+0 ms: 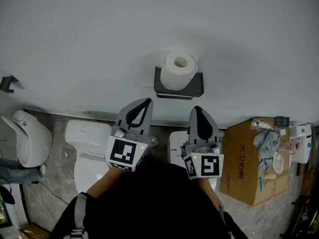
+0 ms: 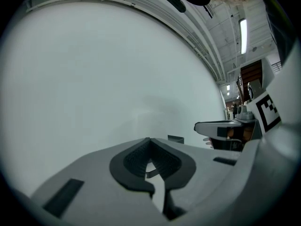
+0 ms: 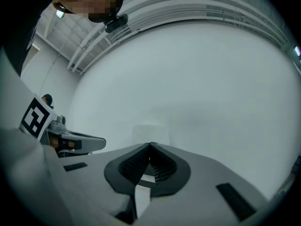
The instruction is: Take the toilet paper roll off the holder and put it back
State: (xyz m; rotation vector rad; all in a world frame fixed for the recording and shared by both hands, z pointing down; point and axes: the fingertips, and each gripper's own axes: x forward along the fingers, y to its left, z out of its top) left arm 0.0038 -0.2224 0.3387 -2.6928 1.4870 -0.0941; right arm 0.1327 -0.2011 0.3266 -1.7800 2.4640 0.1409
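The left claw (image 1: 145,102) and the right claw (image 1: 197,109) are both pressed together, with nothing in them. They are near the holder (image 1: 195,88) and do not touch it. The toilet paper roll (image 1: 178,69) stands upright in the holder. It looks light and soft, so a hard squeeze would likely dent it. It seems best to pinch its round sides gently.

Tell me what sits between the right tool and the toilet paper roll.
Head view: only bare wall, then the dark holder cradling the toilet paper roll. The right tool is shut, empty.
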